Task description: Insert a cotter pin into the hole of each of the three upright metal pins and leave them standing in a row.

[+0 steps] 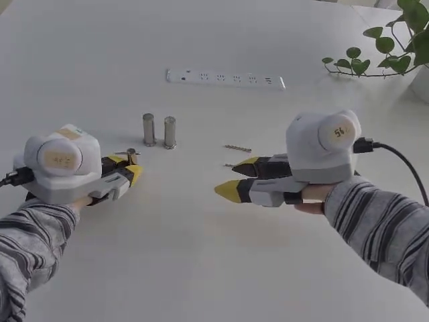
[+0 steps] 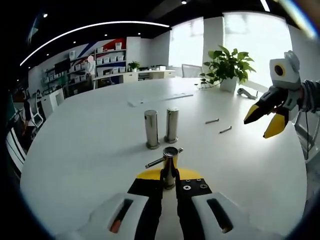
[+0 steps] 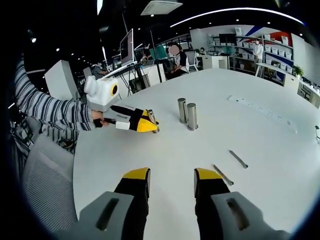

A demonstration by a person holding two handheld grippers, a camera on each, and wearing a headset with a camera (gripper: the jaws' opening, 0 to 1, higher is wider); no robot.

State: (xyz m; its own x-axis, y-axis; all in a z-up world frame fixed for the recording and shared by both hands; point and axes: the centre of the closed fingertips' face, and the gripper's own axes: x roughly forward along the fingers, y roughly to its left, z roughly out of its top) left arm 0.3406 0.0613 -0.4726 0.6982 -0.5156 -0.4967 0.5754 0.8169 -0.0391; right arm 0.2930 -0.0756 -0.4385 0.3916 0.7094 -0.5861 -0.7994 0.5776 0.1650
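My left tongs (image 2: pixel 169 177) are clenched on one metal pin (image 2: pixel 169 162), which stands upright between the yellow tips. A cotter pin (image 2: pixel 161 160) sits crosswise through the hole near its head and sticks out on both sides. I cannot tell from the left gripper view whether the foot of this pin touches the worktop (image 2: pixel 100 150), as the tips hide it. Just beyond it the two other metal pins (image 2: pixel 151 129) stand upright side by side, close together but apart, each on its own flared base, with nothing through them. In the head view they are near the left tongs (image 1: pixel 129 164), a little further from me and to the right of the tips. My right tongs (image 3: pixel 171 180) are released, jaws spread with nothing between them, and hang above bare worktop well apart from the standing pins. The two loose cotter pins (image 3: pixel 238 158) lie flat on the worktop ahead of the right tongs and to their right, near each other but not touching. In the head view one of them is partly hidden behind the upper tip. A white power strip (image 1: pixel 225 78) lies further back on the worktop, and a leafy plant (image 1: pixel 395 40) stands at the far right corner.
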